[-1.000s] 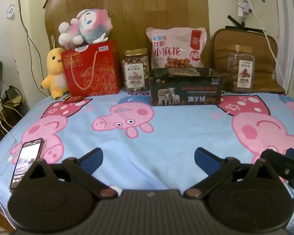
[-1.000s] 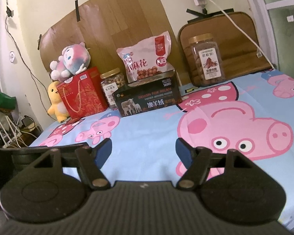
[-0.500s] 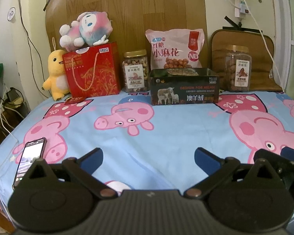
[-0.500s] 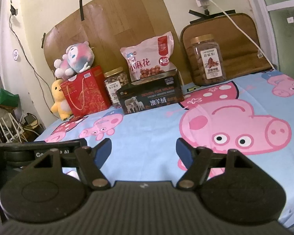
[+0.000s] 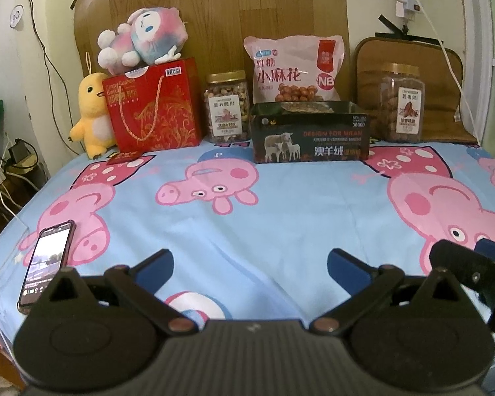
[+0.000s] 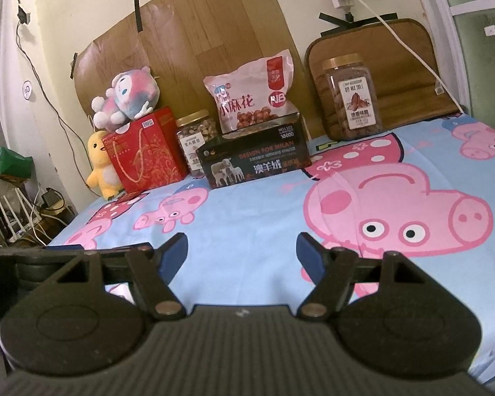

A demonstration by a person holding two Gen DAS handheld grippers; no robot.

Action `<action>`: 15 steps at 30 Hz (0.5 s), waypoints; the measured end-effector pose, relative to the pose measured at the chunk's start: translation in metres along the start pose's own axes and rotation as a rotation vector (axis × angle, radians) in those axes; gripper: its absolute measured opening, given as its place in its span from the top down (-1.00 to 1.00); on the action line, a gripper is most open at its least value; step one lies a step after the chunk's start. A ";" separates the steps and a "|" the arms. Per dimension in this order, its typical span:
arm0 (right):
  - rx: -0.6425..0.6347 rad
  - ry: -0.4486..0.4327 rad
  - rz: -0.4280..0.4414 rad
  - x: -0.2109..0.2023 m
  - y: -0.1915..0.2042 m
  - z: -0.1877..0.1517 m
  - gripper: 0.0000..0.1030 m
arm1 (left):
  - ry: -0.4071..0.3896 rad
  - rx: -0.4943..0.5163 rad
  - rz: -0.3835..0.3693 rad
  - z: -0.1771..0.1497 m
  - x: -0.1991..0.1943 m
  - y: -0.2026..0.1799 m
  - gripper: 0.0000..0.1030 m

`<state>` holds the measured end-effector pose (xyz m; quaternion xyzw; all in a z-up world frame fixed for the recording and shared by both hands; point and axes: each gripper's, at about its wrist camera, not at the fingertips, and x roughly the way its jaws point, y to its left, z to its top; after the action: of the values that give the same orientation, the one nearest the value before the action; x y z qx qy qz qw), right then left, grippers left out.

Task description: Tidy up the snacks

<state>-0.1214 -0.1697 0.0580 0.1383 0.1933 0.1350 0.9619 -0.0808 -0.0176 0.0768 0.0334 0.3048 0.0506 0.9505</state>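
Note:
Snacks stand in a row at the far edge of the bed. A red gift bag [image 5: 153,107] [image 6: 147,150] is at the left, then a nut jar [image 5: 227,107] [image 6: 194,138]. A pink snack bag [image 5: 295,69] [image 6: 252,95] leans behind a dark open box [image 5: 310,135] [image 6: 255,161]. A second jar [image 5: 402,104] [image 6: 353,95] stands at the right. My left gripper [image 5: 250,264] and right gripper [image 6: 241,250] are both open and empty, over the near part of the bed, far from the snacks.
A Peppa Pig sheet [image 5: 280,204] covers the bed. A phone [image 5: 48,259] lies at its near left edge. A yellow duck plush [image 5: 92,115] stands left of the red bag, and a pink plush [image 5: 142,41] lies on it. Cables hang on the left wall.
Both cameras have drifted slightly, so the snack row sits a little differently in each view. The grippers stay open and nothing on the bed has moved.

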 end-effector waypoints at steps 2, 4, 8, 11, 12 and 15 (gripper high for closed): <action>0.000 0.000 0.000 0.000 0.000 0.000 -0.45 | 0.006 0.000 0.005 -0.001 0.001 0.000 -1.00; -0.002 0.000 0.000 0.000 0.000 0.000 -0.45 | 0.014 -0.001 0.004 -0.001 0.002 0.000 -1.00; -0.002 0.001 0.000 0.000 0.000 -0.001 -0.45 | 0.024 -0.004 0.000 -0.002 0.003 0.000 -1.00; -0.002 0.001 0.000 0.000 0.000 0.000 -0.45 | 0.032 -0.006 -0.002 -0.002 0.005 0.000 -1.00; -0.001 0.002 0.001 0.000 0.000 0.000 -0.45 | 0.035 -0.007 -0.003 -0.003 0.005 0.000 -1.00; -0.001 0.003 0.001 0.001 -0.001 -0.001 -0.45 | 0.040 -0.008 -0.006 -0.004 0.006 0.000 -1.00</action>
<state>-0.1209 -0.1704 0.0561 0.1377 0.1946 0.1360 0.9616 -0.0778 -0.0166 0.0703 0.0276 0.3237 0.0497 0.9445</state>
